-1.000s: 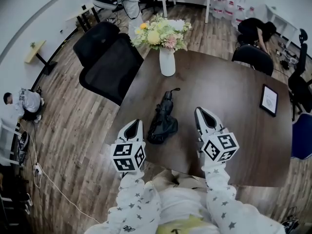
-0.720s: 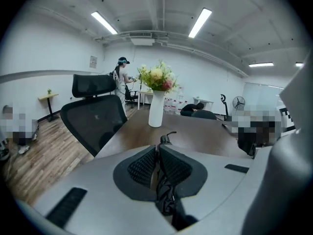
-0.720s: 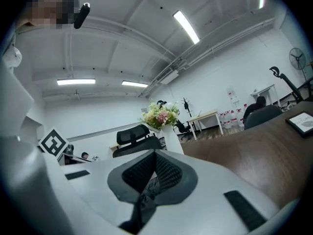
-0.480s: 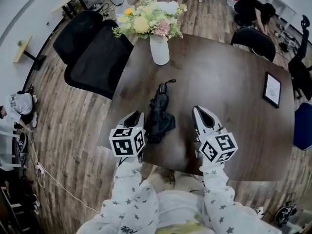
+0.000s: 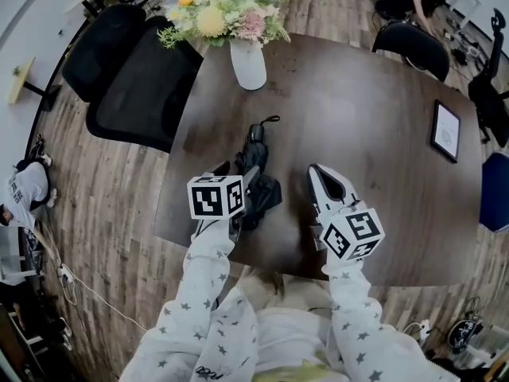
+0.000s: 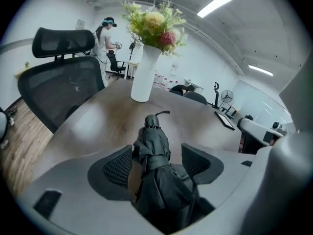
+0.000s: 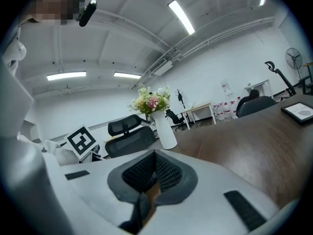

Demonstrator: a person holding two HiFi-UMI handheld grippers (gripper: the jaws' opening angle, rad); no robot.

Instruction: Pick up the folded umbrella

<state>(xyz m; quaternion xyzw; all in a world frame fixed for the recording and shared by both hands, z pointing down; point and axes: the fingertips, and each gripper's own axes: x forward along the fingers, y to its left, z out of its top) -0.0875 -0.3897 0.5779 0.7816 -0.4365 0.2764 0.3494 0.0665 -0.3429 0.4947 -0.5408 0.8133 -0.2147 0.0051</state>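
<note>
- On the dark table [image 5: 358,118], near its front edge, the folded umbrella [image 5: 258,183] lies flat, strap end toward the white vase [image 5: 248,64].
- Left gripper [image 6: 156,155]: jaws have just been opening and stand wide, one either side of the umbrella; the pads appear clear of the fabric.
- Right gripper [image 5: 316,173]: jaws together, nothing between them, apart from the umbrella, to its right.

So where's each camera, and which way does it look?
Head view: on the person's head, looking down at the dark wooden table; starry sleeves, left gripper, right gripper show.
Left gripper view: on that gripper, facing the folded black umbrella between jaws that have just been opening.
Right gripper view: on that gripper, looking past shut jaws across the table.
All three share the white flower vase.
</note>
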